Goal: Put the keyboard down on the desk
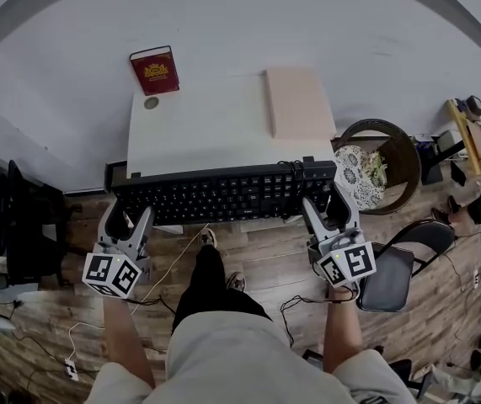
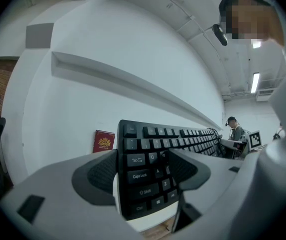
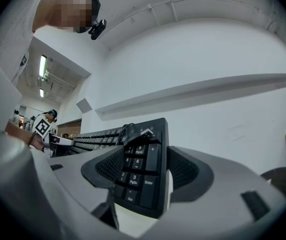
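Note:
A black keyboard (image 1: 223, 194) lies crosswise over the front edge of the white desk (image 1: 198, 129), keys facing me. My left gripper (image 1: 126, 215) is shut on its left end, with the Tab and Caps Lock keys (image 2: 137, 176) between the two pads. At the other end my right gripper (image 1: 328, 210) is shut on the number pad (image 3: 138, 176). The keyboard's cable is bundled at its far right corner (image 1: 291, 167). I cannot tell whether the keyboard touches the desk.
A red book (image 1: 155, 70) (image 2: 103, 141) leans on the wall behind the desk, with a small round disc (image 1: 152, 103) near it. A beige board (image 1: 299, 102) lies at the desk's right. A round bin (image 1: 385, 173) and a folding chair (image 1: 392, 268) stand right; a black chair (image 1: 21, 225) stands left.

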